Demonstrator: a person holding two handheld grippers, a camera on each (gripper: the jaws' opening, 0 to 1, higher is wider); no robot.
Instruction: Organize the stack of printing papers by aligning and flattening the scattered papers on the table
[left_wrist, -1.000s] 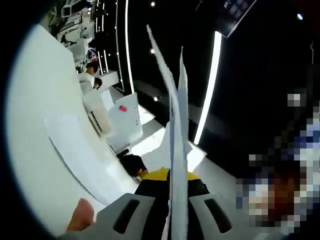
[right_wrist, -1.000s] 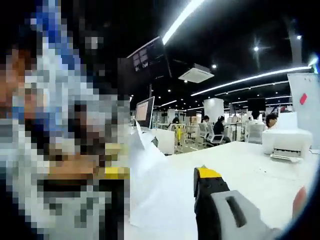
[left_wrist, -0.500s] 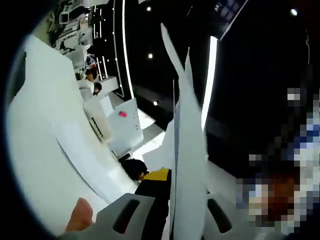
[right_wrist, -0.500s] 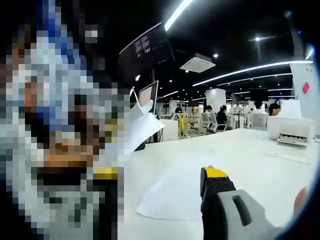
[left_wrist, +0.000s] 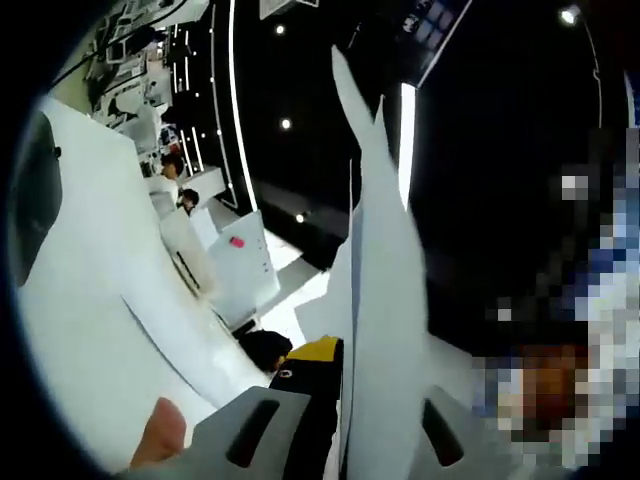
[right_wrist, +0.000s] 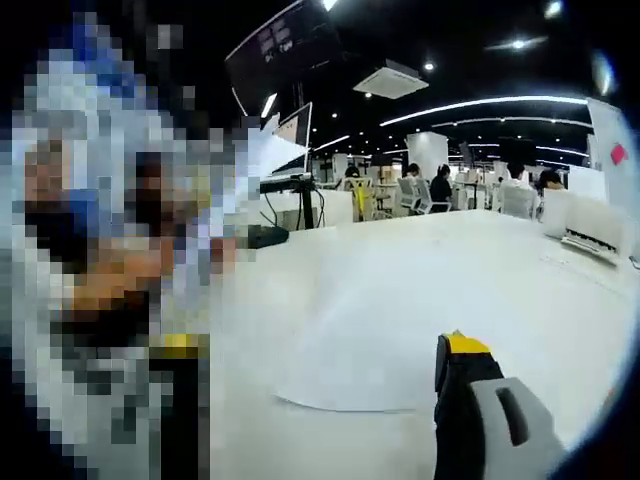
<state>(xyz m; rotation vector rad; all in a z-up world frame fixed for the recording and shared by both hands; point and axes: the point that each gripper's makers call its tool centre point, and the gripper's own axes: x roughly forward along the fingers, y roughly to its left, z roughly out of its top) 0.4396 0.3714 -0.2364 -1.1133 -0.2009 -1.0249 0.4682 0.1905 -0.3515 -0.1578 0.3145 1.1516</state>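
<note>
- The held papers are standing edge-on between the jaws of the left gripper in the left gripper view; the sheets are rising from the bottom of that view to a pointed tip near the top, fanning slightly apart at the upper end; the jaws are pressing together on them from both sides.
- A fingertip of the person's hand is showing beside the left jaw at the bottom of that view.
- The right gripper view is giving what the left one cannot: a loose sheet is lying flat on the desk, well in from its edges, just ahead of the right gripper; the sheet is touching neither jaw.
- Of the right gripper, one yellow-tipped jaw is showing at the lower right; the other side is hidden behind a blur, so I cannot tell whether it is apart or together.
- In the left gripper view the desk is appearing tilted along the left side, with another flat sheet on it; a white printer is sitting near the desk's far edge.
- In the right gripper view the printer is sitting at the desk's right edge; a monitor is standing at the far left corner.
</note>
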